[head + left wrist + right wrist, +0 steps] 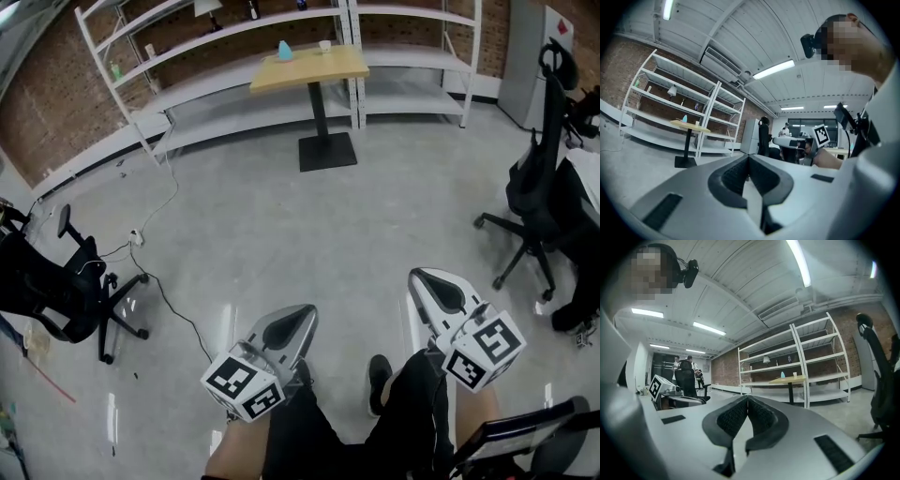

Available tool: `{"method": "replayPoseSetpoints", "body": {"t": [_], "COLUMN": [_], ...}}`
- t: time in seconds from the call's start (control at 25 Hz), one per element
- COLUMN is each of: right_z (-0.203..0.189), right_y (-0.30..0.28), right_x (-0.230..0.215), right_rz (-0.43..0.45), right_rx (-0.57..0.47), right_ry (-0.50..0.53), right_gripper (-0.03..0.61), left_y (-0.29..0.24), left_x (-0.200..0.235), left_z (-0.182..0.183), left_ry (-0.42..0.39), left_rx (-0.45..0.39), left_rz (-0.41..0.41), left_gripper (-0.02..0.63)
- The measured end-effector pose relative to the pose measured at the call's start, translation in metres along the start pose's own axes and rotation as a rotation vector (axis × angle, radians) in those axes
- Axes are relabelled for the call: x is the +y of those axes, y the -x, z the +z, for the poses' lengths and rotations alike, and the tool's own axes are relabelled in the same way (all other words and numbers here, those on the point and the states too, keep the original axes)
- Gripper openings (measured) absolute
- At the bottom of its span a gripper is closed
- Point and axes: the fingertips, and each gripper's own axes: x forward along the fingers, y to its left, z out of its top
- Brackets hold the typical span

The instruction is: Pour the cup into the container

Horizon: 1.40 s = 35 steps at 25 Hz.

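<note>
A small wooden table (309,67) stands far ahead by the shelves. On it are a light blue container (284,50) and a small white cup (324,45). Both show tiny in the left gripper view, container (685,118) and cup (697,123), and in the right gripper view, container (783,374) and cup (794,374). My left gripper (302,315) and right gripper (422,277) are held low in front of the person's legs, far from the table. Each is shut with nothing between its jaws, as seen along the left gripper (748,157) and the right gripper (747,398).
White metal shelving (234,28) lines the brick wall behind the table. A black office chair (66,291) stands at the left with a cable (169,291) on the floor near it. Another chair (544,197) stands at the right. People (686,366) stand far behind.
</note>
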Motion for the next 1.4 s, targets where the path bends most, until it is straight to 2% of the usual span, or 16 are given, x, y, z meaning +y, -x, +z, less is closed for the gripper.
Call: {"method": "replayPoseSetpoints", "body": {"t": [0.24,0.52,0.72,0.84,1.12,1.4], "right_z": [0.007,0.048,0.057,0.058,0.062,0.087], "right_y": [-0.053,-0.117,-0.184,-0.221,-0.318,-0.417], "right_x": [-0.030,-0.085,-0.120,-0.147,-0.219,-0.287], "right_rz": [0.011,0.017,0.023,0.021,0.016,0.032], "right_rx": [0.004,-0.052,-0.043,-0.030,-0.040,-0.091], "right_ry": [-0.002,0.017,0.028,0.029,0.008,0.026], "right_gripper": [0.000,0.000,0.002,0.001,0.000,0.002], "left_y": [-0.037,-0.088,-0.129,-0.159,-0.244,-0.321], "left_x": [0.052,0.098,0.165,0.198,0.284,0.374], "left_z": [0.019,0.056,0.075,0.091,0.117,0.152], "left_ry": [0.022,-0.036,-0.013,-0.032,-0.042,-0.063], "left_rx": [-0.008,-0.006,-0.048,-0.059,-0.046,-0.034], "left_rz": [0.029,0.037,0.054,0.046,0.038,0.050], "left_gripper": [-0.008,-0.008,-0.008,-0.008,-0.008,-0.008]}}
